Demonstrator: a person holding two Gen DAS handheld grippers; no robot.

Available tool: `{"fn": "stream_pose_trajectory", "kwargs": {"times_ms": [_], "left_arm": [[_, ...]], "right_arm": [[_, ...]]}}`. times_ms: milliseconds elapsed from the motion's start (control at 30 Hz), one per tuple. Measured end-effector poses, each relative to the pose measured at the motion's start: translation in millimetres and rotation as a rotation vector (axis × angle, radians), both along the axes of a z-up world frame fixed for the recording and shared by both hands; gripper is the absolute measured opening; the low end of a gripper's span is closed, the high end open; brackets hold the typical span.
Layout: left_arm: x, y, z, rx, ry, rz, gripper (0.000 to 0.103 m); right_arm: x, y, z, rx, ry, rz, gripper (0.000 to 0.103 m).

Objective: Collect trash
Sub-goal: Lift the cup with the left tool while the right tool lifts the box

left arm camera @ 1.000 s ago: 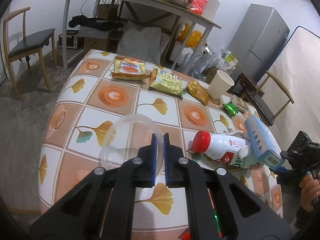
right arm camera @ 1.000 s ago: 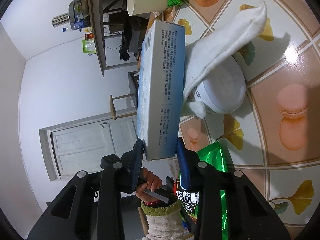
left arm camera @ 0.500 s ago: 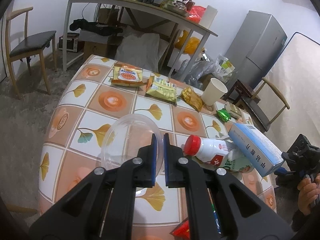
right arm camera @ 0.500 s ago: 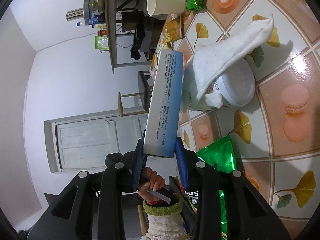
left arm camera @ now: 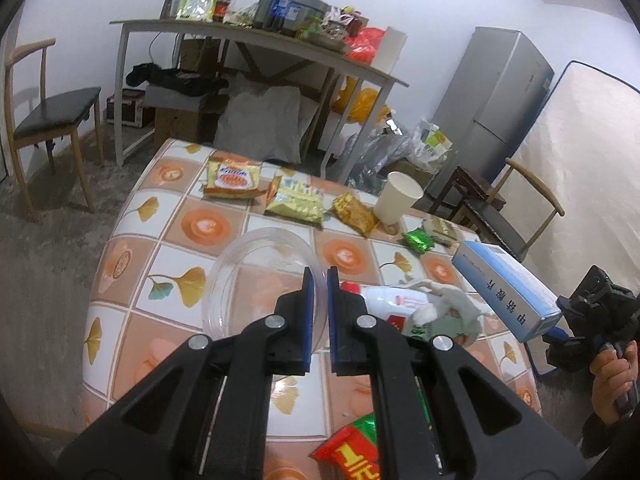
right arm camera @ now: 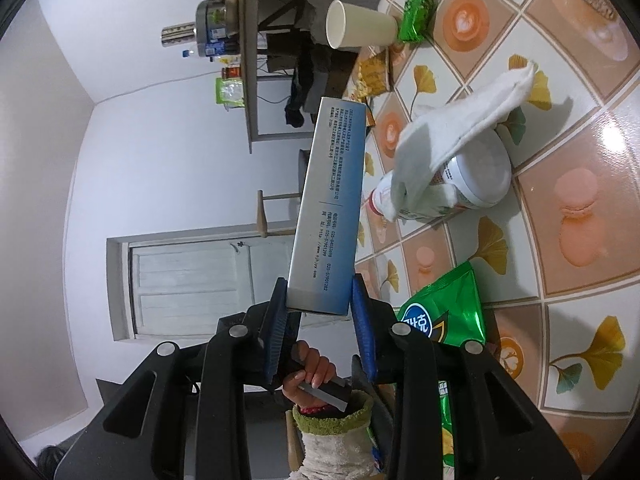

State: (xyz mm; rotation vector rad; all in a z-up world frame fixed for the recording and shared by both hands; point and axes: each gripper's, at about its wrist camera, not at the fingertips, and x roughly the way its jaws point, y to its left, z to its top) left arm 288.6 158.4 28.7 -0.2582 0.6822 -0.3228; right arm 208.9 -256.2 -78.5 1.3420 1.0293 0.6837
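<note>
My left gripper [left arm camera: 318,280] is shut on the rim of a clear plastic bowl [left arm camera: 256,276], which hangs tilted over the tiled table [left arm camera: 132,280]. My right gripper [right arm camera: 318,294] is shut on the near end of a long blue box [right arm camera: 332,200], held in the air beside the table. From the left wrist view the blue box [left arm camera: 504,286] sticks out from the right gripper [left arm camera: 554,322] at the table's right edge. A white bottle with a red cap [left arm camera: 390,300] lies under a white cloth [right arm camera: 460,120].
Lying on the table are a paper cup [left arm camera: 400,198], several snack packets [left arm camera: 294,200], a green wrapper [left arm camera: 418,240], a green bag [right arm camera: 444,312] and a red packet [left arm camera: 352,448]. Chairs [left arm camera: 48,116], a loaded desk [left arm camera: 256,40] and a fridge [left arm camera: 492,104] stand around it.
Both grippers have risen. The blue box has come up off the table, away from the bottle and cloth. The clear bowl has lifted with the left gripper.
</note>
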Motion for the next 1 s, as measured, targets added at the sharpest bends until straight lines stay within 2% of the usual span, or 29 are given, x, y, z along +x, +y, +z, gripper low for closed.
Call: {"fn": "stream_pose_trajectory", "kwargs": {"times_ms": [533,767,1000], "left_arm": [[-36,-64,44,0.024,-0.062,-0.139,0.005],[-58,-110,61,0.040,-0.087,-0.238,0.005],[-80,-176,72,0.050,-0.090,-0.365,0.005]], "right_arm": [[-54,-63,18,0.029,-0.082,-0.099,0.031],[-92,-105,12,0.055,-0.099,-0.178,0.031],[-136,-152,3,0.095,-0.115,-0.277,0.031]]}}
